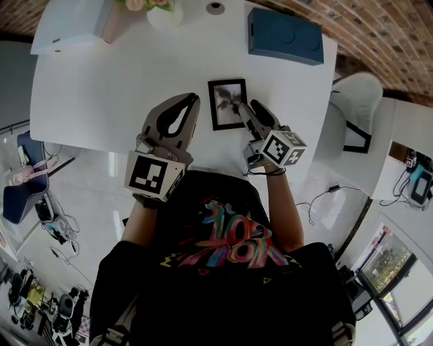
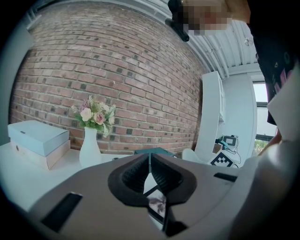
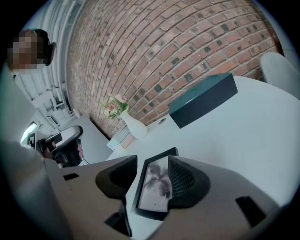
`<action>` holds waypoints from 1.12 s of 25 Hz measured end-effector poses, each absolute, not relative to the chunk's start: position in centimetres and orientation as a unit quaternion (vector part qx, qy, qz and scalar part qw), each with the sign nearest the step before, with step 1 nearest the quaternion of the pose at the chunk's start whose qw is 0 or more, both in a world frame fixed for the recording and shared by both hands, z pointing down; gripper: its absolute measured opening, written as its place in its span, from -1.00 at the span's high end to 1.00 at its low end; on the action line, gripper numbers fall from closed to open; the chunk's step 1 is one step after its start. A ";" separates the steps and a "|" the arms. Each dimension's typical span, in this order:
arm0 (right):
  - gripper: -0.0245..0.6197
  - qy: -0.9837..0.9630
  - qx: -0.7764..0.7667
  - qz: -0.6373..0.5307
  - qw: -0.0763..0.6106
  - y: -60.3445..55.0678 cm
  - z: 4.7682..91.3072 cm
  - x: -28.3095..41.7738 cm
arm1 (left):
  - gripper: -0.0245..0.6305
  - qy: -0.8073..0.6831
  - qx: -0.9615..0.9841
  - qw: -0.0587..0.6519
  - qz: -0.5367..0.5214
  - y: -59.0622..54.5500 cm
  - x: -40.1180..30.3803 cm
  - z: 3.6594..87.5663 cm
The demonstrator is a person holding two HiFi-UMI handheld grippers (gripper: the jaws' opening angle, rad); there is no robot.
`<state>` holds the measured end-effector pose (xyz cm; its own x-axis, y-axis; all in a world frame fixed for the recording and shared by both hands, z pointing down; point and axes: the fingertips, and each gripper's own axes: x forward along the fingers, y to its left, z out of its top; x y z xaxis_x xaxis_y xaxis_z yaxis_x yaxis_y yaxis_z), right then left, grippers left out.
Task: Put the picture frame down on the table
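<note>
The picture frame, black-edged with a grey palm-tree print, lies flat on the white table near its front edge. My right gripper hovers over the frame's right edge. In the right gripper view its jaws stand open, and the frame shows flat on the table below the gap between them. My left gripper is just left of the frame, apart from it, shut on nothing. In the left gripper view its fingertips meet, and a corner of the frame shows beneath them.
A dark teal box sits at the table's far right and a light blue box at the far left. A white vase of flowers and a small round disc stand at the back. A white chair is right of the table.
</note>
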<state>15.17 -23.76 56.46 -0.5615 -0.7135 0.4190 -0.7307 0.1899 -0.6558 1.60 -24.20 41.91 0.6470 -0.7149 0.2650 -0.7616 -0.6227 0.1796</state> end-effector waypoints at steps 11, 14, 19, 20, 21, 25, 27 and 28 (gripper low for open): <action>0.29 -0.819 0.464 0.339 -0.017 -24.9 46.7 14.3 | 0.82 -0.405 0.908 0.093 0.052 -24.3 1.9 36.7; 0.33 -0.837 0.462 0.293 -0.013 -24.7 43.1 14.1 | 0.82 -0.403 0.911 0.078 0.042 -24.2 2.0 34.8; 0.41 -0.861 0.468 0.201 -0.009 -24.0 36.5 14.0 | 0.82 -0.393 0.917 0.055 0.025 -23.5 2.2 31.7; 0.41 -0.865 0.468 0.182 -0.009 -23.8 35.2 13.9 | 0.82 -0.392 0.918 0.052 0.022 -23.3 2.2 31.2; 0.42 -0.869 0.467 0.163 -0.009 -23.5 33.9 13.8 | 0.82 -0.390 0.919 0.051 0.021 -23.1 2.2 30.7; 0.56 -0.874 0.475 0.100 -0.013 -22.5 29.2 14.2 | 0.82 -0.378 0.925 0.044 0.015 -22.3 2.6 29.3; 0.65 -0.874 0.480 0.075 -0.011 -21.8 27.5 14.4 | 0.82 -0.367 0.929 0.039 0.012 -21.8 3.0 28.7; 0.73 -0.873 0.483 0.062 -0.008 -21.5 26.9 14.5 | 0.82 -0.362 0.931 0.037 0.010 -21.6 3.2 28.5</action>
<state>14.53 -21.49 26.94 -0.5324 -0.8452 0.0456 -0.8432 0.5249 -0.1162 3.22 -21.63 28.51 0.7376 -0.6737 0.0461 -0.6752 -0.7350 0.0622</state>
